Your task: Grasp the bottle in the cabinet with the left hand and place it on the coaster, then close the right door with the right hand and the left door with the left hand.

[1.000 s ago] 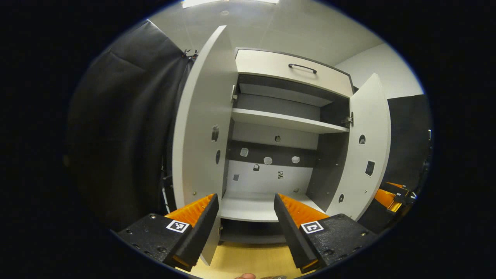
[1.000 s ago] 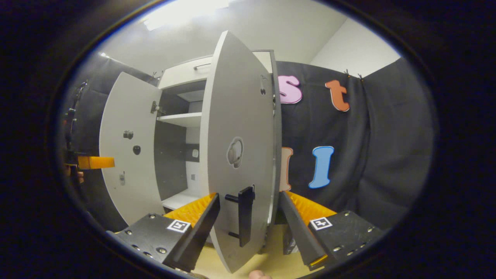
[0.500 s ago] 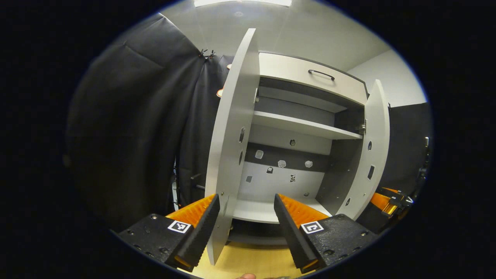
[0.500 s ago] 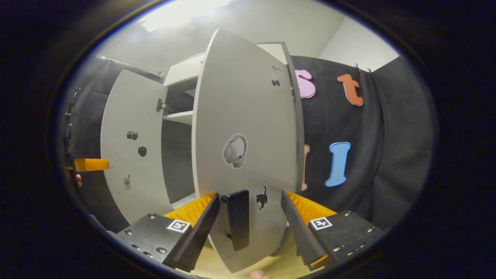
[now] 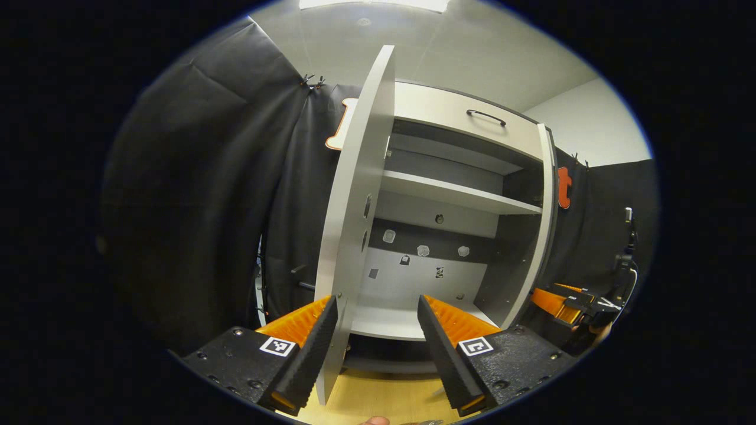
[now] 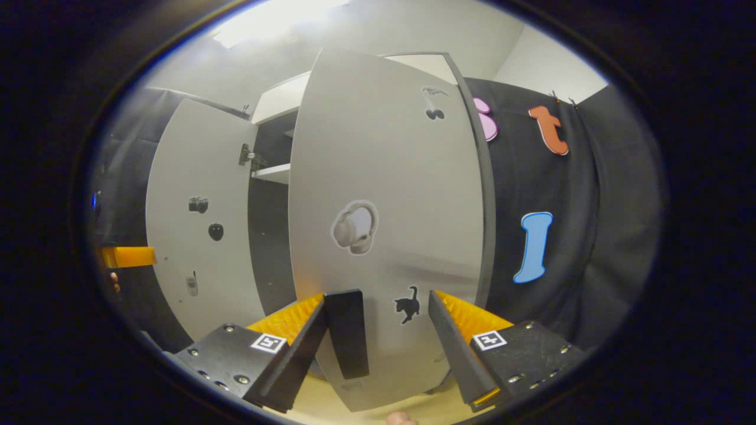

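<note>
On the pale wooden counter [image 5: 384, 398], ringed by black cloth, stands the grey two-door cabinet [image 5: 455, 112], shelves bare. My right claw [image 6: 378, 330], released, straddles the right door's black handle [image 6: 347, 342]; left claw [image 5: 378, 330] released beside the left door [image 5: 354, 195].

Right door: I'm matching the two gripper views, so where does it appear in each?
Left gripper view: the right door is a thin, nearly edge-on strip at the right side of the cabinet.
Right gripper view: the right door shows its broad outer face in the centre, with its black handle low down.
Shared landmark: the upper shelf.
</note>
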Motion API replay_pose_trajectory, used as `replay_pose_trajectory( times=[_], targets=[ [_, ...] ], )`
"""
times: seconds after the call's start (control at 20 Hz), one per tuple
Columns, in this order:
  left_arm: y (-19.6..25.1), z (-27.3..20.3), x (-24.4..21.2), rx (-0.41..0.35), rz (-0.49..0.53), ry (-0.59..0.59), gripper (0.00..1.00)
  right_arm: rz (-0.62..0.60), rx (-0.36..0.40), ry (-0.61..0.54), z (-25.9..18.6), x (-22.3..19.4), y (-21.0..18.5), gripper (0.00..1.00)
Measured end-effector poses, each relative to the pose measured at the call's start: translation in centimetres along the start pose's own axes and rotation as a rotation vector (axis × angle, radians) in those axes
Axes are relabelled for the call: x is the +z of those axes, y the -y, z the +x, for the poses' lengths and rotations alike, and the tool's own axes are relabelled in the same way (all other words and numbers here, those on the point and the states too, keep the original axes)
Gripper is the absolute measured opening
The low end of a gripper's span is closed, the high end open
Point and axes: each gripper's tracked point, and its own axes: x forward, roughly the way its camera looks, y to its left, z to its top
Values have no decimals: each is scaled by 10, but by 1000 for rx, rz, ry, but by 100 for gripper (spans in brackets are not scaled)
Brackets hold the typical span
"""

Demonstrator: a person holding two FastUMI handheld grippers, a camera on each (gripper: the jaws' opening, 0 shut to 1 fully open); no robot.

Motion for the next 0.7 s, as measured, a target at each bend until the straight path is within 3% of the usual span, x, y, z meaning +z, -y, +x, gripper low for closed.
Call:
replay_pose_trajectory(
  times=[0.5, 0.55, 0.7],
  targets=[
    [-36, -10, 0, 65, 8, -3, 84, 3, -24, -11, 47, -5, -21, 100],
    [-38, -11, 1, 69, 13, -2, 90, 1, -28, -10, 51, -5, -23, 99],
    [-44, -12, 7, 76, 21, 17, 89, 3, -39, -10, 64, -6, -27, 99]
  ],
)
